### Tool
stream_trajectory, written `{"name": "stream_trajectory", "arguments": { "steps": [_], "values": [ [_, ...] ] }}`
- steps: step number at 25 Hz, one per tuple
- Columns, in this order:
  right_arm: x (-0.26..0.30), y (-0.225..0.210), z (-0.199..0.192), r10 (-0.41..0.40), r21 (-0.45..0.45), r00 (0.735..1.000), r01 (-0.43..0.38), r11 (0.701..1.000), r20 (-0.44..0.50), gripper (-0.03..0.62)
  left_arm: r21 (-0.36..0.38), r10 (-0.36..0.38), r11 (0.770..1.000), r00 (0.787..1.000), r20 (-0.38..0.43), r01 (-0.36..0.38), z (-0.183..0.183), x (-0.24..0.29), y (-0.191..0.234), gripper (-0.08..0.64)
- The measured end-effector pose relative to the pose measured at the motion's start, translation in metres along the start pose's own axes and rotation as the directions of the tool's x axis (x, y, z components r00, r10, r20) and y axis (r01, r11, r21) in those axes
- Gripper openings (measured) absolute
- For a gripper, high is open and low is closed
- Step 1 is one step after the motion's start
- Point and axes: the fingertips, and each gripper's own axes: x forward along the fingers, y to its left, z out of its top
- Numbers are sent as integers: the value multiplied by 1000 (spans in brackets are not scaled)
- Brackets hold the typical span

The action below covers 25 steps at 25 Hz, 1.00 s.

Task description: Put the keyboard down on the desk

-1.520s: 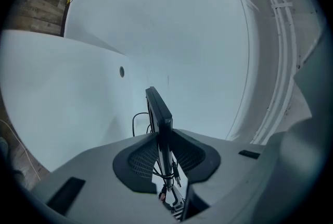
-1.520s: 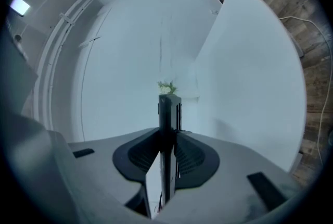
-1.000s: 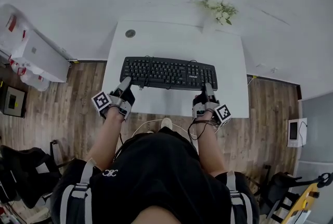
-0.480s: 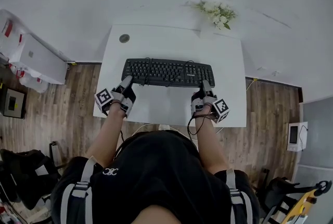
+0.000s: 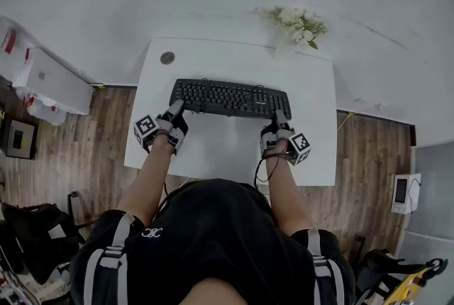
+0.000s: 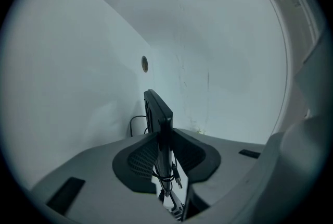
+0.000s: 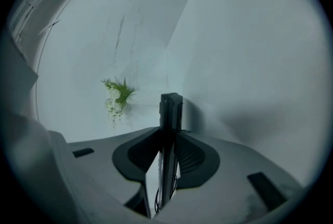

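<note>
Between the jaws of the left gripper [image 6: 164,142] and right gripper [image 7: 169,137], both clamped on its near edge, the flat black plastic keyboard [image 5: 230,98] hovers over the white rectangular worktop [image 5: 227,151]. Releasing one end first could drop it askew, and its loose black cable [image 6: 167,176] could get trapped underneath.

The white rectangular counter [image 5: 220,147] stands on a wood-plank floor [image 5: 78,147], with its far edge against a white wall. A round cable grommet [image 5: 167,57] sits in its far-left corner. White flowers [image 5: 298,23] with green leaves stand at its far-right corner.
</note>
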Motion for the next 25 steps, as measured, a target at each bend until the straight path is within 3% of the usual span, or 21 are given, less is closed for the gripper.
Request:
{"name": "stream_trajectory", "arguments": {
  "steps": [8,11,17,22,25],
  "values": [
    [12,-11,1,-49,-21,999,48,999,-13,86,-38,61,997,998,10,-61,4,6,25,82],
    [10,-21,-2,-134,-44,991,133,990,-24,81,-69,127,990,992,9,-127,3,3,38,86],
    [-1,-49,-10,-370,-84,928,365,927,-42,126,-88,333,939,943,-21,-333,4,-5,69,121],
    [-5,-56,-8,-437,-103,899,431,896,-38,149,-102,400,909,915,-54,-404,-1,-11,82,148],
    [-8,-56,-7,-480,-138,877,473,870,-22,165,-89,466,879,883,-46,-469,2,-20,88,154]
  ]
}}
